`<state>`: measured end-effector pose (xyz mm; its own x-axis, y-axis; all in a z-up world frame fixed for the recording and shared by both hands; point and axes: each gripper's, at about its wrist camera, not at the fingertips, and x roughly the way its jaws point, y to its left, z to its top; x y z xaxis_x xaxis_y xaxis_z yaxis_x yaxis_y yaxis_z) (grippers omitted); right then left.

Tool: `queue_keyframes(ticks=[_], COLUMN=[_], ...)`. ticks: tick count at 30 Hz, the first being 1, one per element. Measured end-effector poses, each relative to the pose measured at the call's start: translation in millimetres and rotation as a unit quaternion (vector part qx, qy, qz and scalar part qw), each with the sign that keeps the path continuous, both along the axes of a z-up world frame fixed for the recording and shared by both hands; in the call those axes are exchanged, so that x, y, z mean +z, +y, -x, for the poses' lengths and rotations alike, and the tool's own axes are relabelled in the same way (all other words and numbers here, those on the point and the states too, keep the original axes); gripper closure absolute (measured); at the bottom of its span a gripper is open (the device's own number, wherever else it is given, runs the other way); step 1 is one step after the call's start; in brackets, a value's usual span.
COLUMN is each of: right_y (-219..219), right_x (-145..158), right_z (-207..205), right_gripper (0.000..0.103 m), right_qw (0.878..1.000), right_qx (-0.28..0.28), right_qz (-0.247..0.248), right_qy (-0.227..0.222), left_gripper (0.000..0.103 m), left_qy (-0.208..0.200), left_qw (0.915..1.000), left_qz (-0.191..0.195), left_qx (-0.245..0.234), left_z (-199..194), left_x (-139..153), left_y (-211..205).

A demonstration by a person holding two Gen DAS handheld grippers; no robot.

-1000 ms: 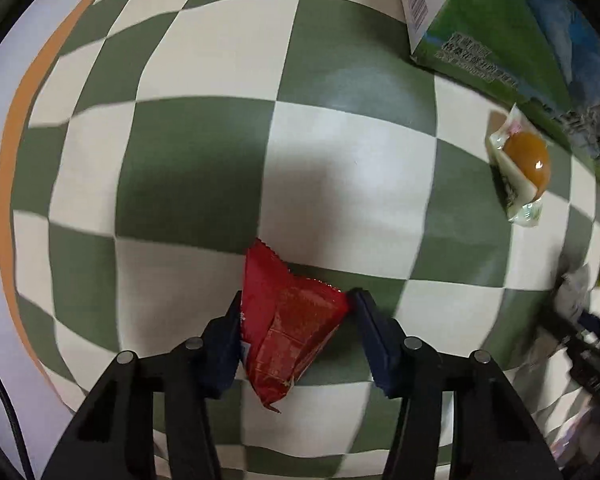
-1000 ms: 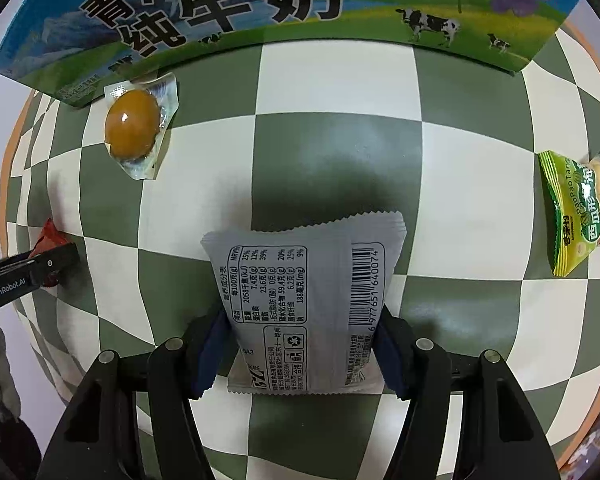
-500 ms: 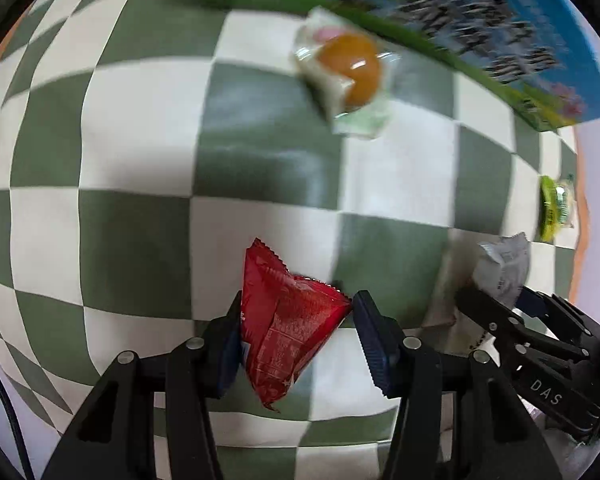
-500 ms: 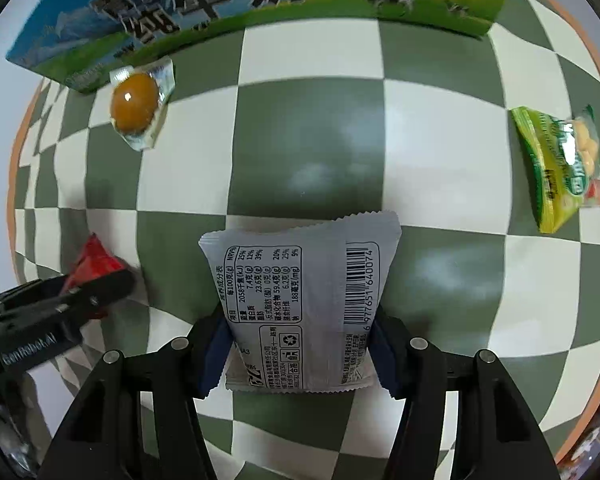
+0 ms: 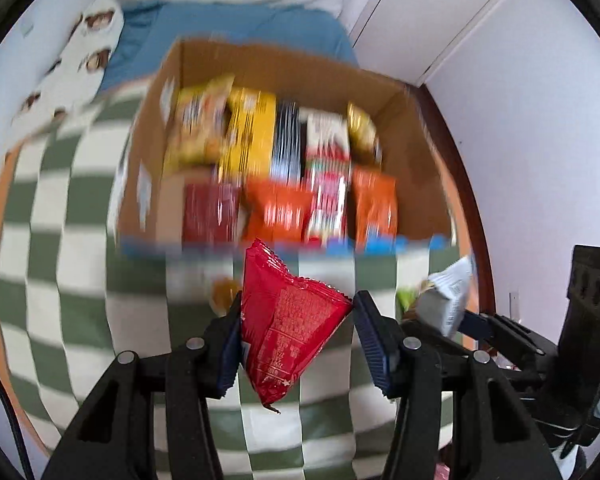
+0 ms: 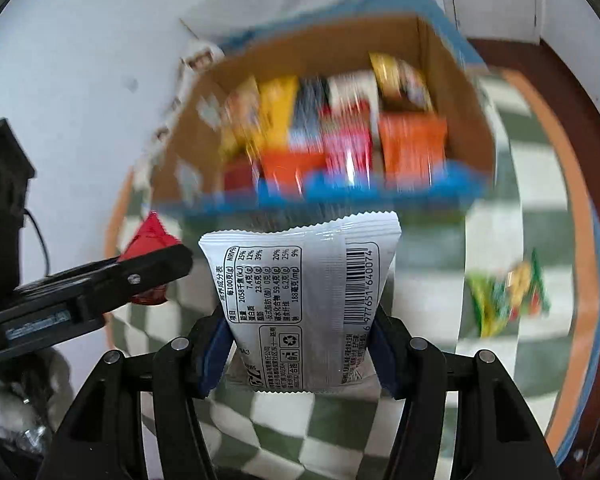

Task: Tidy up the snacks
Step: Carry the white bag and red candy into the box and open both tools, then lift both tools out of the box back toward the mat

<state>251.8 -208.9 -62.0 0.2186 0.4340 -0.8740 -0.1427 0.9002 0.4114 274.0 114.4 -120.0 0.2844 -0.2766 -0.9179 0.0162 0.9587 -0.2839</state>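
Observation:
My left gripper (image 5: 296, 316) is shut on a red snack packet (image 5: 288, 320) and holds it above the checked cloth, in front of an open cardboard box (image 5: 416, 184) packed with upright snack packets. My right gripper (image 6: 302, 328) is shut on a grey-white snack packet (image 6: 300, 296) with a barcode, also raised before the same box (image 6: 452, 92). The left gripper with the red packet (image 6: 150, 236) shows at the left of the right wrist view. The grey packet (image 5: 450, 300) shows at the right of the left wrist view. Both views are motion-blurred.
A green snack packet (image 6: 508, 292) lies on the green-and-white checked cloth (image 6: 512, 208) to the right. An amber wrapped snack (image 5: 220, 296) lies just before the box. A wall and door stand behind; a bed with blue cover (image 5: 236, 24) is beyond the box.
Both grippers have lifted and tilted up from looking down at the cloth, still holding their packets. The open box's inside has come into view ahead.

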Motion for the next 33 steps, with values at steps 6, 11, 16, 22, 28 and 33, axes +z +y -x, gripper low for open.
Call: queue_keyframes(ticks=[6,11,16,22,28,33], right_y=[9,5,3,12,16,21], right_x=[-2,-38,-76,-111,-108,-89], right_z=[-97,-161,-192,-198,-191,-176], right_gripper=[0.04,0.04,0.04,0.006,0.006,0.006], right_qw=[0.998,0.996,0.993,0.987,0.987,0.989], right_qx=[-0.019,-0.029,-0.028,-0.011,-0.018,-0.02], right_qz=[0.055,0.083,0.108,0.142,0.149,0.142], right_qy=[-0.035,0.0,0.03,0.074,0.049,0.031], left_gripper=[0.054,0.054,0.051,0.022,0.014,0.001], left_qy=[-0.002,0.044,0.094,0.101,0.084,0.056], left_qw=[0.9972,0.9912,0.9846,0.986,0.9883,0.9902], left_qz=[-0.075,-0.124,-0.146,-0.128,-0.124,-0.126], left_qx=[0.006,0.013,0.019,0.036,0.03,0.026], left_z=[-85,-138,-159,-166,-162,-156], left_x=[-6,-45,-87,-108,-102,-85], left_y=[1,11,21,24,14,6])
